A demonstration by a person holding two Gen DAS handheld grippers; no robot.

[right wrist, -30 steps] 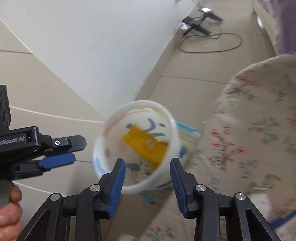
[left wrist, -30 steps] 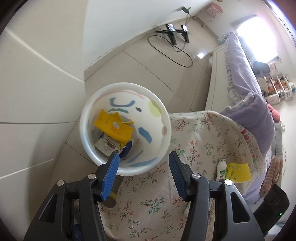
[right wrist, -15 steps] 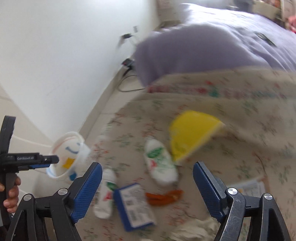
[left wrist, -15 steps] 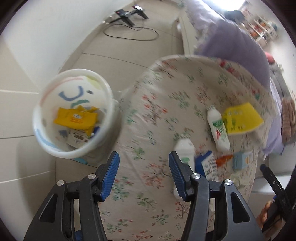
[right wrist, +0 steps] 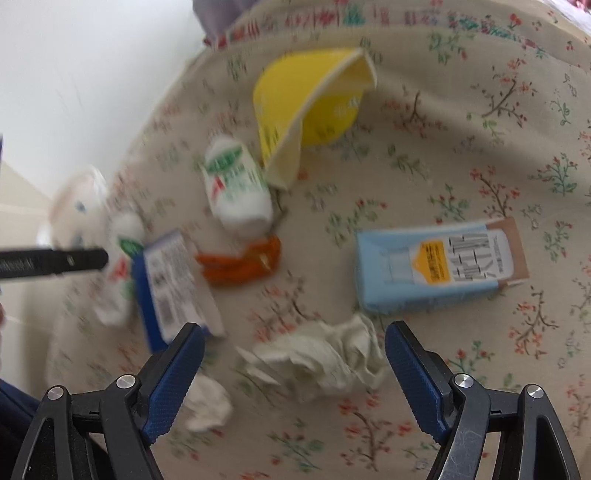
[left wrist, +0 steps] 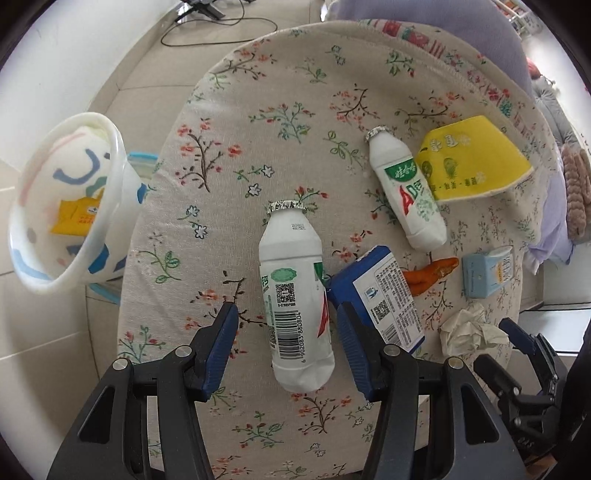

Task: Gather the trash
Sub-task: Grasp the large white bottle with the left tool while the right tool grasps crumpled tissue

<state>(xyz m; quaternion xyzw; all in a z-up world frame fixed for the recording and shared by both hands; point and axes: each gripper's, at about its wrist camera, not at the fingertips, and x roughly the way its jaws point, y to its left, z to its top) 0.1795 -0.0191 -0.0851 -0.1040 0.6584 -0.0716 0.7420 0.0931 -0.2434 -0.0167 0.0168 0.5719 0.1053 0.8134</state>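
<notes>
Trash lies on a round table with a floral cloth [left wrist: 295,110]. My left gripper [left wrist: 284,347] is open, its fingers on either side of a white drink bottle [left wrist: 295,295] lying flat. A second white bottle [left wrist: 406,192], a yellow paper cup [left wrist: 472,162], a blue box [left wrist: 384,295], an orange wrapper [left wrist: 428,275], a light blue carton [left wrist: 487,273] and crumpled tissue [left wrist: 469,328] lie to the right. My right gripper [right wrist: 295,373] is open just above the crumpled tissue [right wrist: 317,358]. A white bin [left wrist: 62,206] holding a yellow wrapper stands off the table's left edge.
A smaller tissue ball [right wrist: 207,406] lies by my right gripper's left finger. A bed with a purple cover [left wrist: 443,22] is behind the table. Cables and a stand [left wrist: 207,14] lie on the tiled floor. A white wall is at the left.
Both grippers swung from over the bin to the table. The left now straddles the near bottle. The right opened wider and came down over the crumpled tissue.
</notes>
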